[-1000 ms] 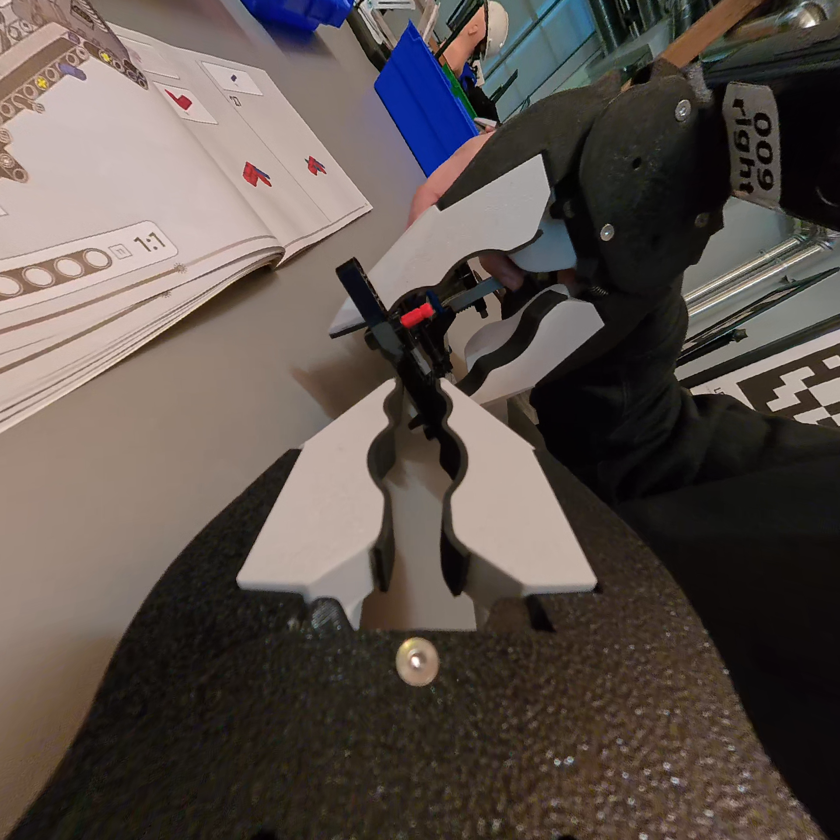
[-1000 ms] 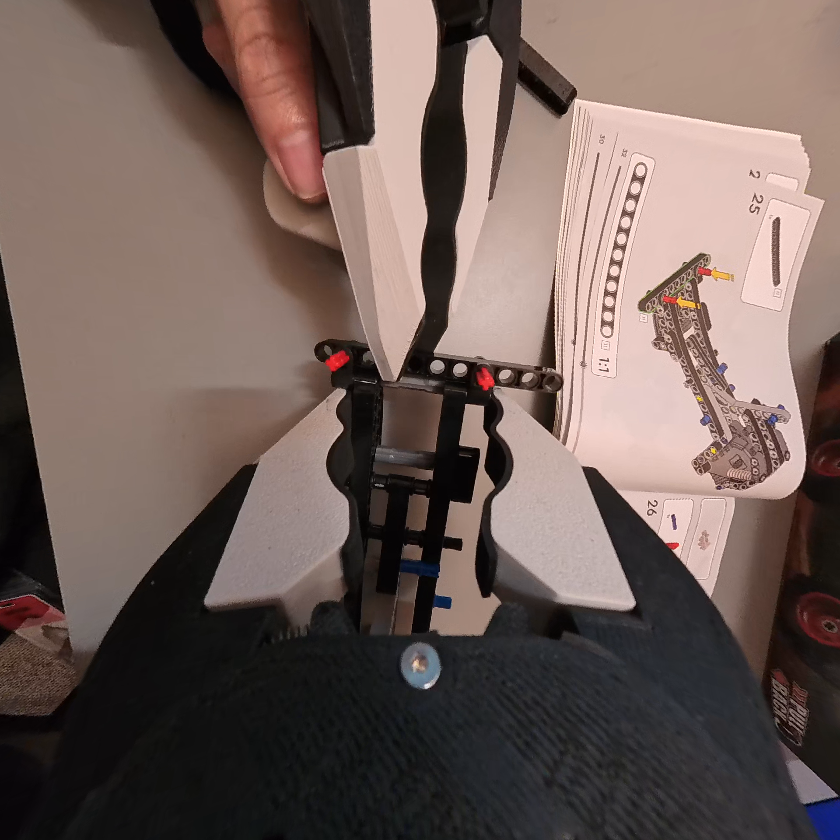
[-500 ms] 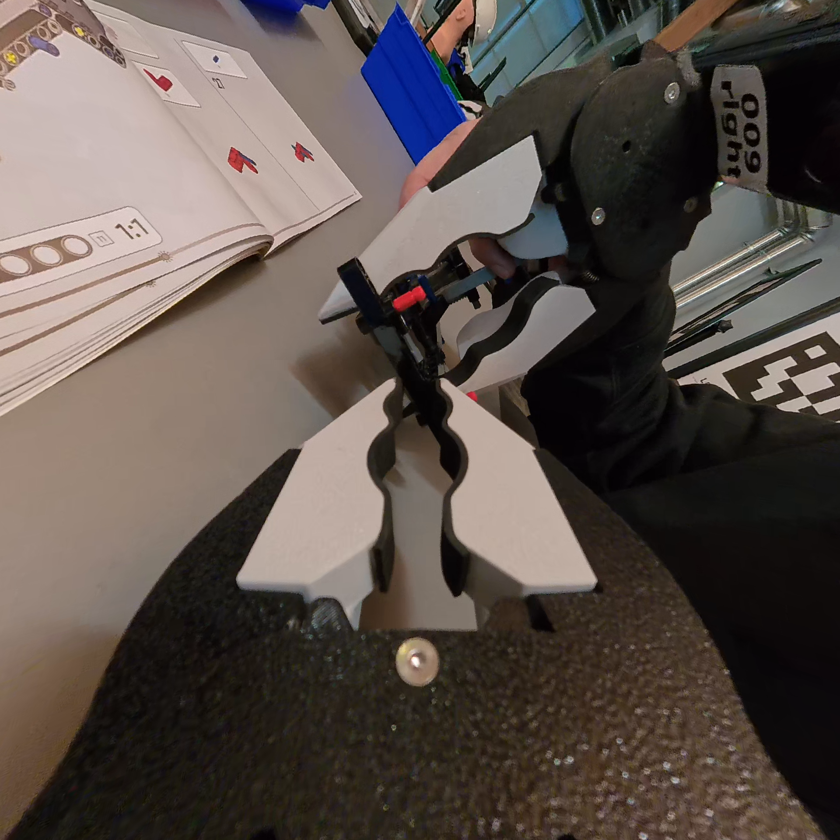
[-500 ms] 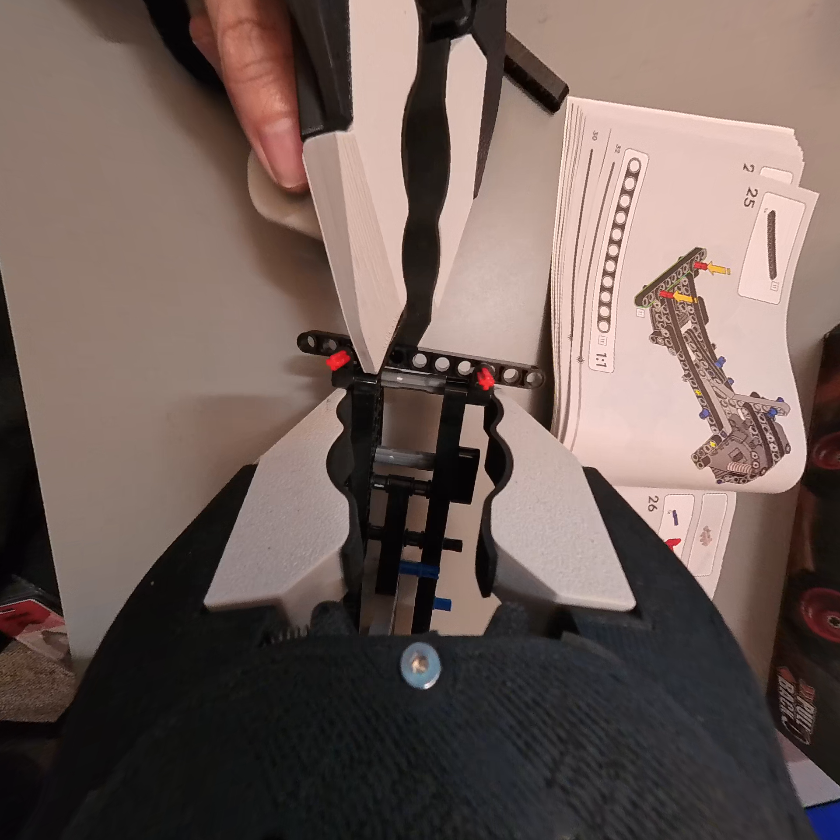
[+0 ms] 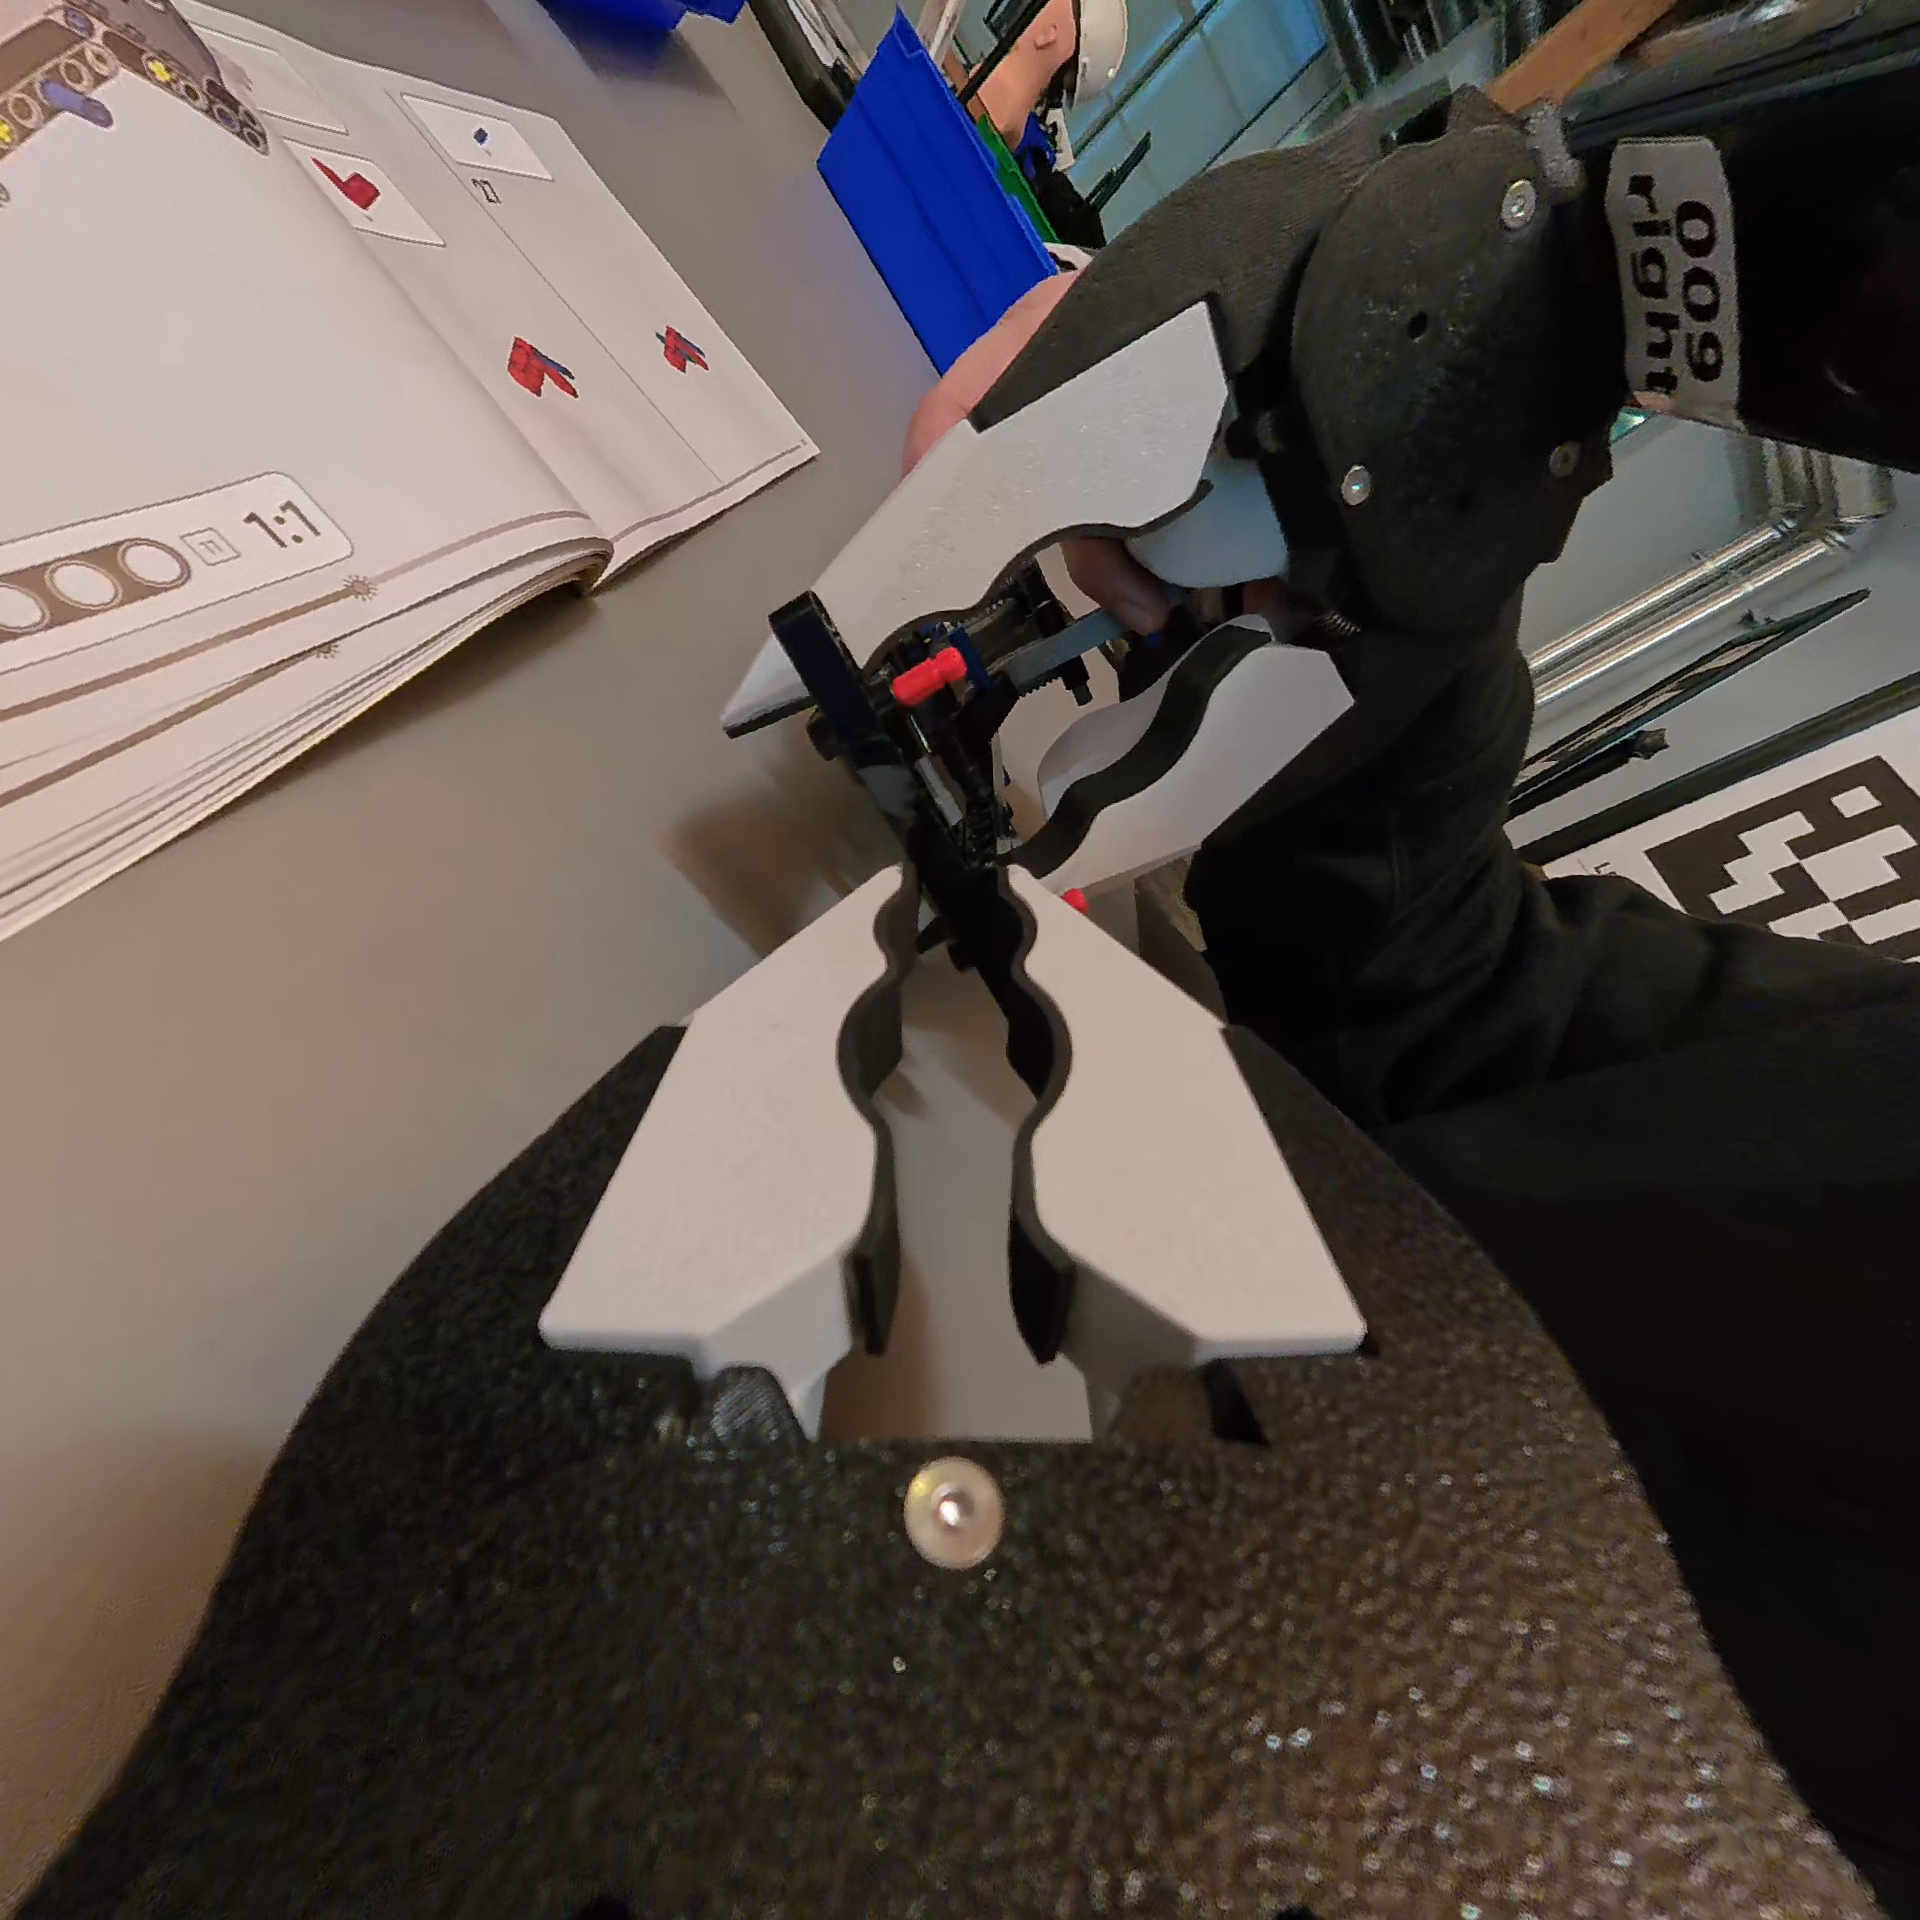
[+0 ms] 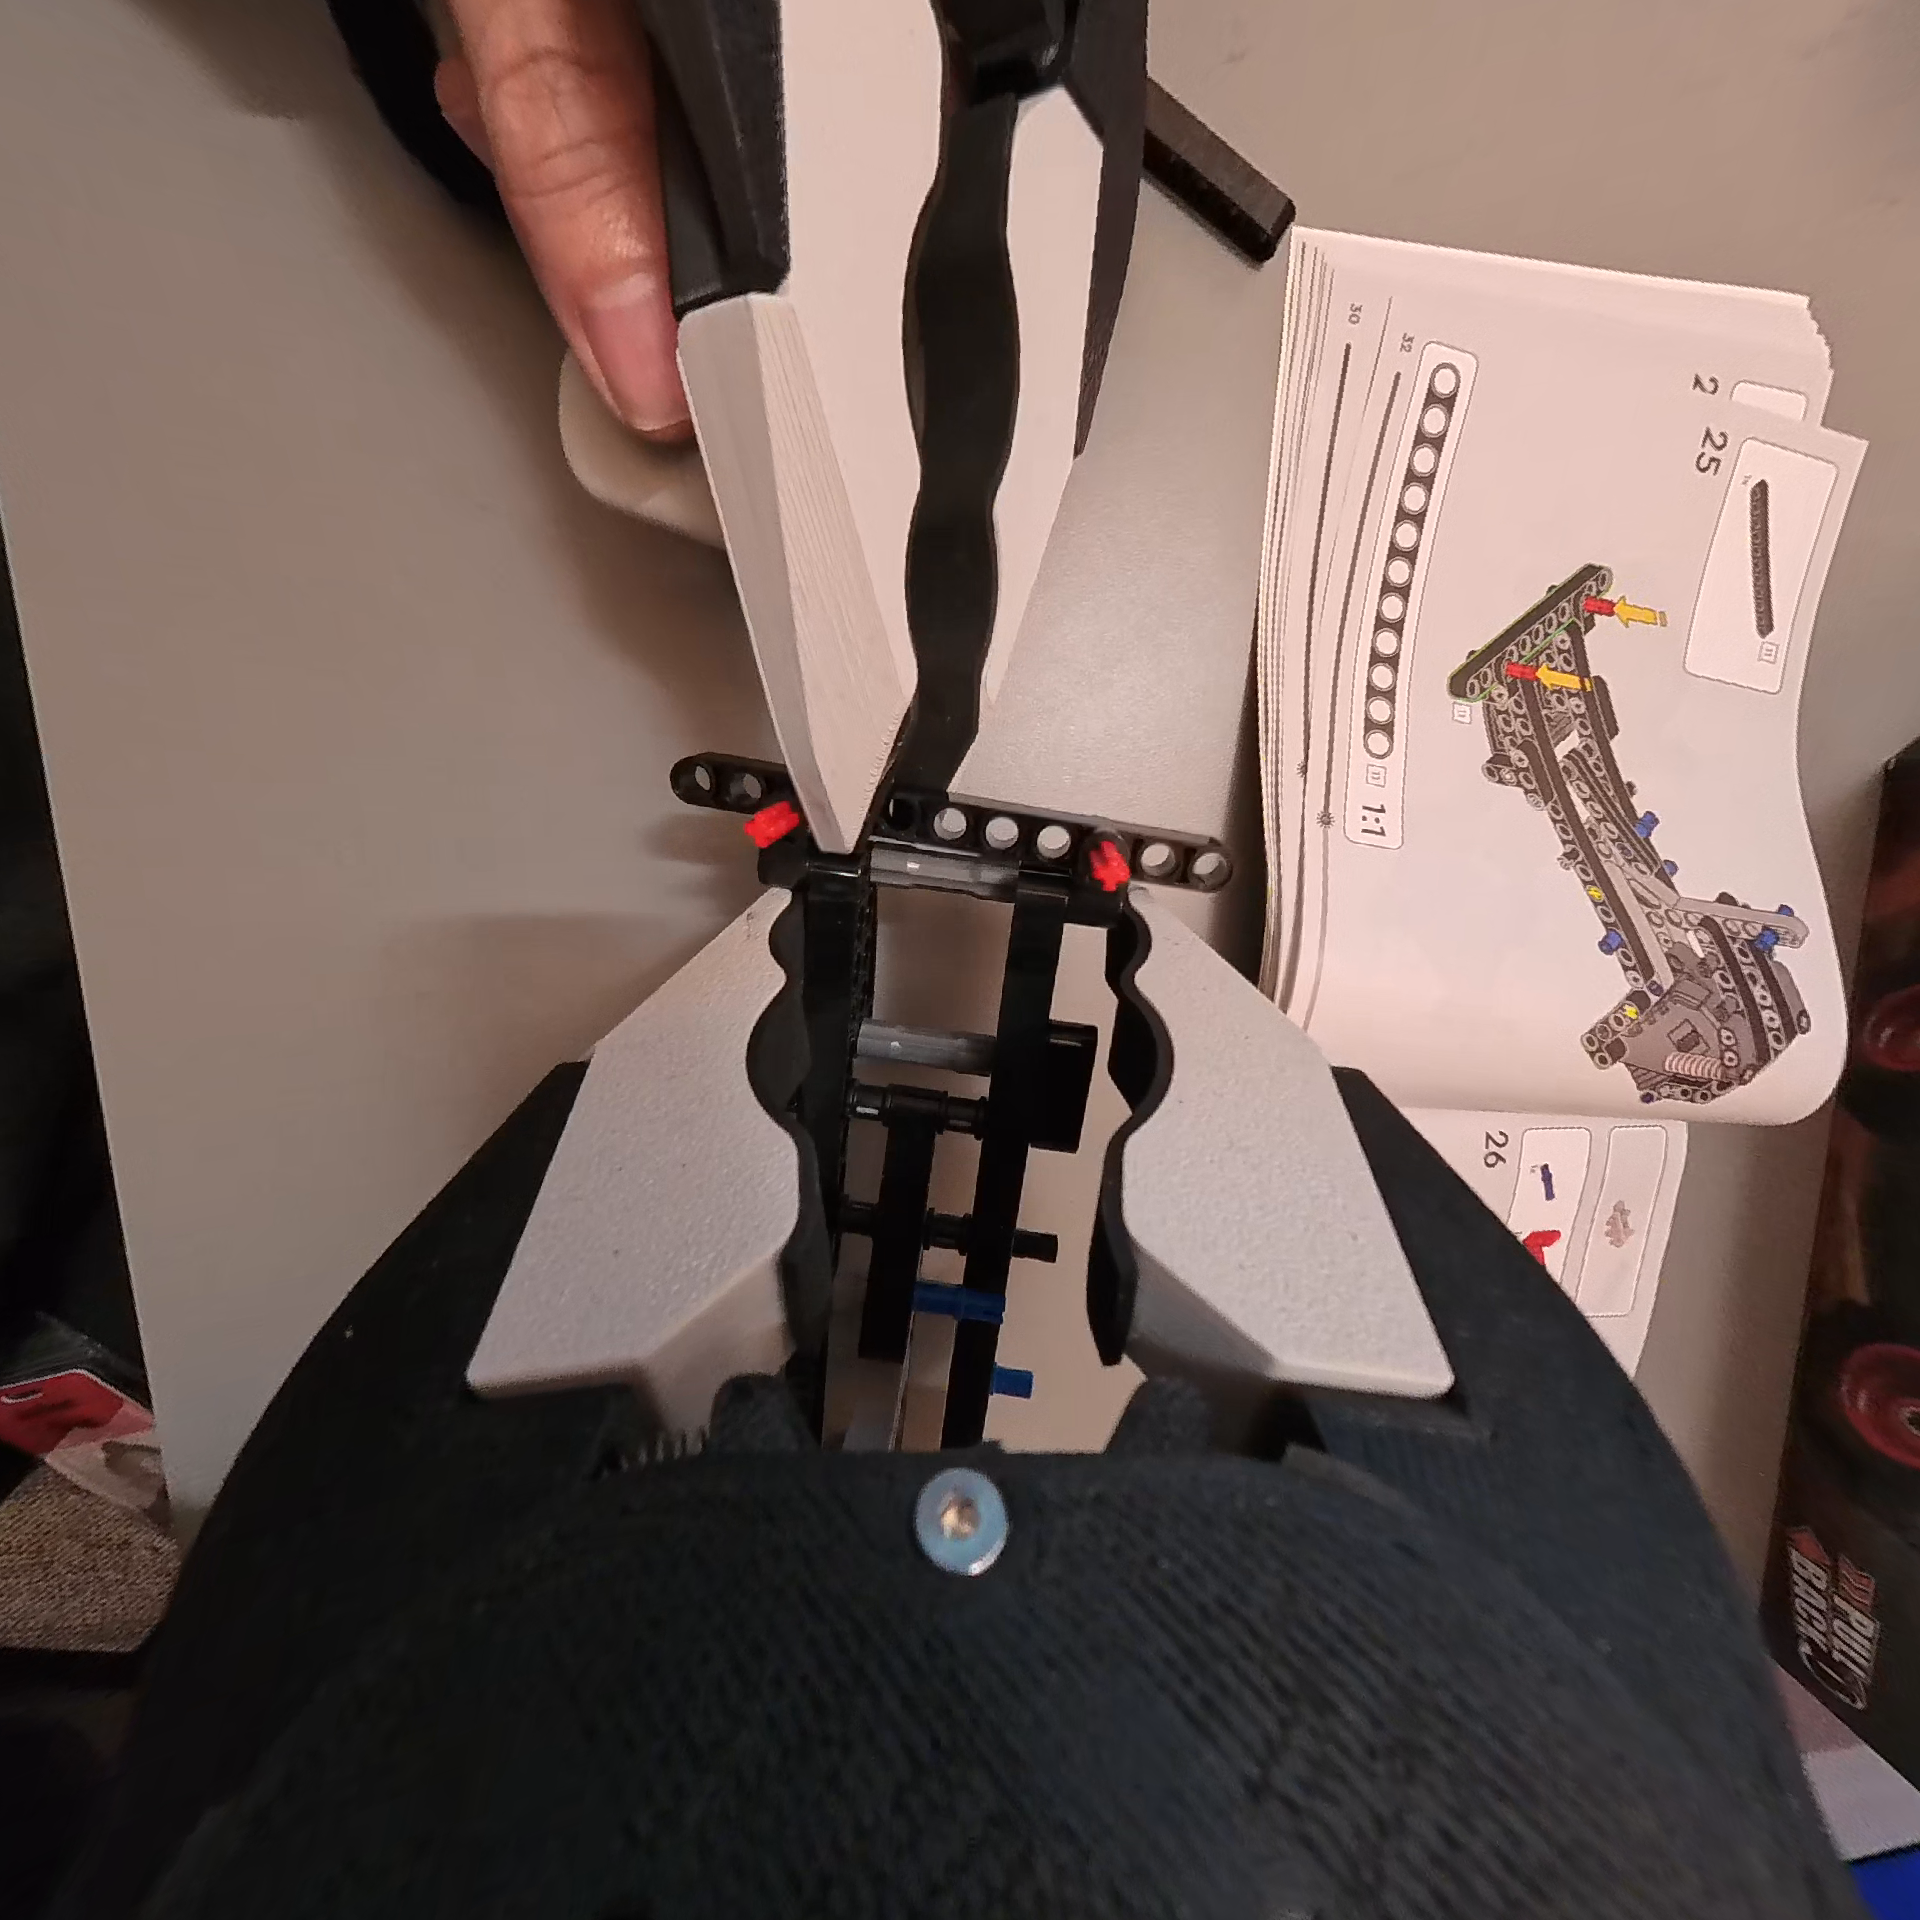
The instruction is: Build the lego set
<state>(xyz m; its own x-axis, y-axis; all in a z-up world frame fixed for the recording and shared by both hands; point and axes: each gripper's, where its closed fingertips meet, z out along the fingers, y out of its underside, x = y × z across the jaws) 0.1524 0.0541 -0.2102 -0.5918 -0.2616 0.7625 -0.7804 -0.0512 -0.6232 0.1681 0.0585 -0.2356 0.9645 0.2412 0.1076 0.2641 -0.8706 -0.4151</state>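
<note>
My right gripper [image 6: 951, 925] is shut on a black lego frame [image 6: 1023, 1091] with grey axles and blue pins, held lengthwise between its fingers. Two red pins [image 6: 1110, 862] stick out at the frame's far end. My left gripper [image 6: 894, 810] comes in from the top, shut on a long black holed beam [image 6: 1003, 831] that lies crosswise against that end, at the pins. In the left wrist view my left gripper [image 5: 956, 894] pinches the beam [image 5: 831, 675], and the right gripper [image 5: 904, 748] holds the frame [image 5: 1029, 644] beyond it. I cannot tell whether the pins sit in the holes.
An open instruction booklet [image 6: 1558, 623] lies on the grey table [image 6: 312, 727] to the right; it also shows in the left wrist view [image 5: 312, 416]. A person's hand [image 6: 582, 208] grips the left gripper. A blue bin [image 5: 925, 208] stands behind. A dark box [image 6: 1870, 1351] sits at the right edge. The tips of both grippers are at nearly the same place.
My left gripper has slid the beam a little to the left along the frame's end. The right gripper and frame have stayed almost still.
</note>
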